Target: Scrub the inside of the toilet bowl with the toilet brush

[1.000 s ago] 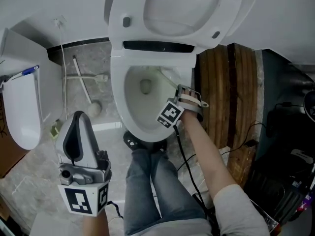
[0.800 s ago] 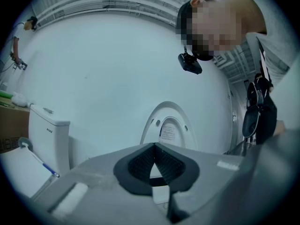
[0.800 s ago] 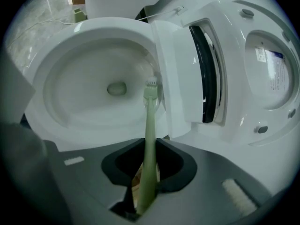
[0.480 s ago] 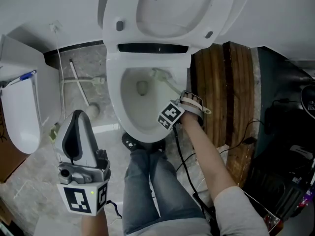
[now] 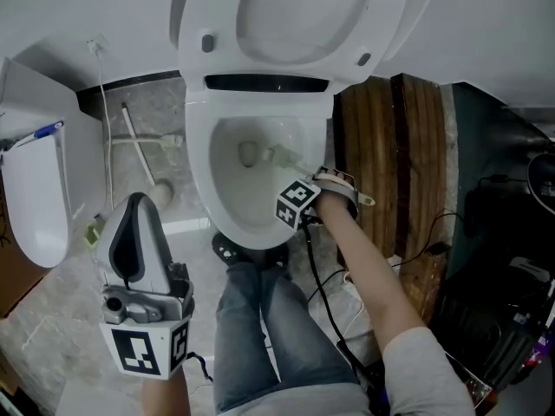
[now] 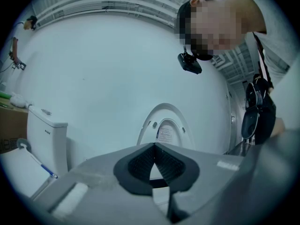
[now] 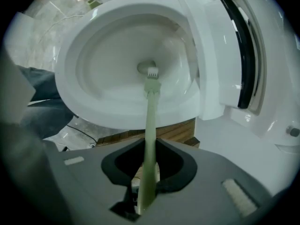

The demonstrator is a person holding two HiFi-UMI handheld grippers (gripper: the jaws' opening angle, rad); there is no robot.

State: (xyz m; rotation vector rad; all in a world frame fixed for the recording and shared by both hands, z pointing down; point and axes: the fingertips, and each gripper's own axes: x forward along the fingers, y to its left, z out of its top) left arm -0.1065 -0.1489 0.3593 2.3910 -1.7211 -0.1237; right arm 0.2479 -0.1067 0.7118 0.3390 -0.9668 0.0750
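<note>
The right claw [image 7: 149, 165] pinches the near end of the brush [image 7: 150, 111]. Its thin, pale green handle runs out over the rim into the toilet bowl [image 7: 89, 46], bristles down by the drain. It looks light and a bit springy, and a hold farther up the handle would likely scrub firmer. The left claw [image 6: 153, 170] is pressed together on nothing, at the near left.

Toilet bowl [image 5: 199, 176] — white, seat and lid raised. Toilet brush [image 7: 150, 107] — slim pale green handle, small white bristle head inside the bowl, just beside the drain.
</note>
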